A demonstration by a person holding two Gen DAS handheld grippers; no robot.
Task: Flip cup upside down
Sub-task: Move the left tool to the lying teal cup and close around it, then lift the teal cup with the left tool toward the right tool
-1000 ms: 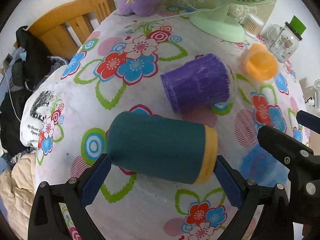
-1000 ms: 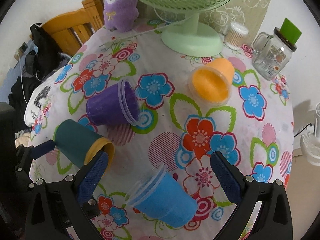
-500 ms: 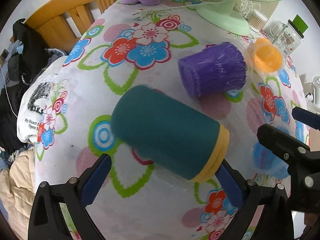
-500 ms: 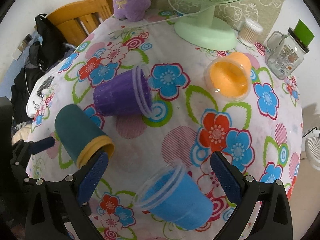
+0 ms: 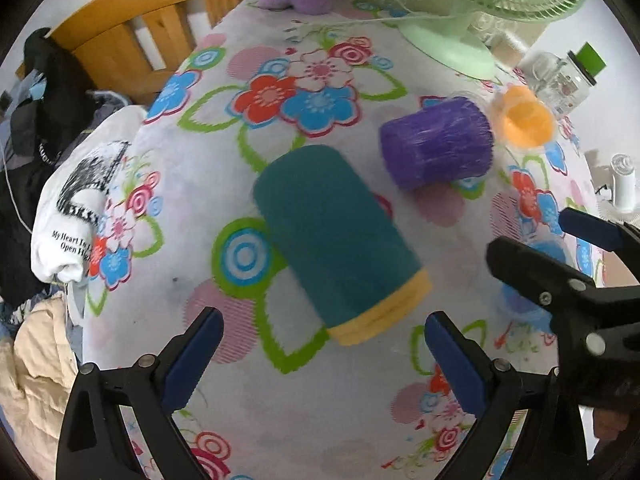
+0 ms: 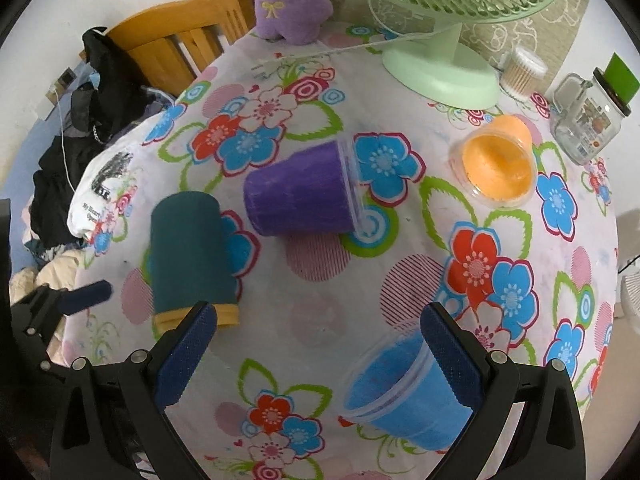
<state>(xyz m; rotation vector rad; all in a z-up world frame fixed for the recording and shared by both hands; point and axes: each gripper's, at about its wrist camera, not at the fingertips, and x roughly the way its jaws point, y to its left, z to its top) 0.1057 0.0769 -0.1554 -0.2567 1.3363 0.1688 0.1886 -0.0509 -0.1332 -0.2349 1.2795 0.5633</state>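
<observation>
A teal cup with a yellow rim band (image 5: 340,240) lies on its side on the flowered tablecloth, rim toward me; it also shows in the right wrist view (image 6: 188,256). My left gripper (image 5: 320,356) is open, just behind the cup's rim and not touching it. My right gripper (image 6: 316,344) is open above the cloth; its right finger overlaps a blue cup (image 6: 400,392) lying on its side. A purple cup (image 6: 304,196) and an orange cup (image 6: 496,164) also lie on their sides.
A green fan (image 6: 440,72) stands at the back, with a glass jar (image 6: 588,120), a cotton swab tub (image 6: 520,72) and a purple plush toy (image 6: 292,0). A wooden chair with clothes (image 6: 160,52) is at the left table edge.
The left gripper has let go of the teal cup and pulled back. The cup has swung so its rim points toward me. The right gripper rose and shifted slightly.
</observation>
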